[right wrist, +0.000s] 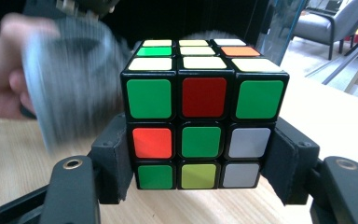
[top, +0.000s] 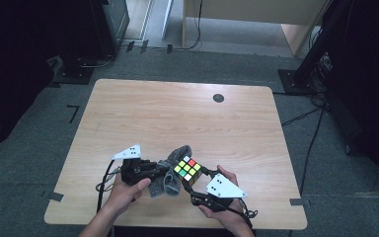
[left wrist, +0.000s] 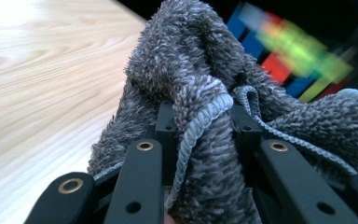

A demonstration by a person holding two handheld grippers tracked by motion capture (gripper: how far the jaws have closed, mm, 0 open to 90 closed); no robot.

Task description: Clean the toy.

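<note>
The right tool [right wrist: 200, 168] grips a puzzle cube [right wrist: 200, 126] between its two pads, held above the table [top: 177, 113]. The left tool [left wrist: 205, 126] is closed on a fold of grey fluffy cloth [left wrist: 191, 70], which lies against the cube's far side. No writing is readable. In the right gripper view the cloth is blurred.

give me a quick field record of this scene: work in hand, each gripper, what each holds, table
work: wiping a puzzle cube with a cloth
left gripper: shut on grey fluffy cloth, held up against the cube
right gripper: shut on puzzle cube, pads on its two sides
cube state: scrambled; near face mostly green with red, white and yellow-green squares
cube position: lifted above the table, near the front edge
table: light wood, dark round disc near the far edge
</note>
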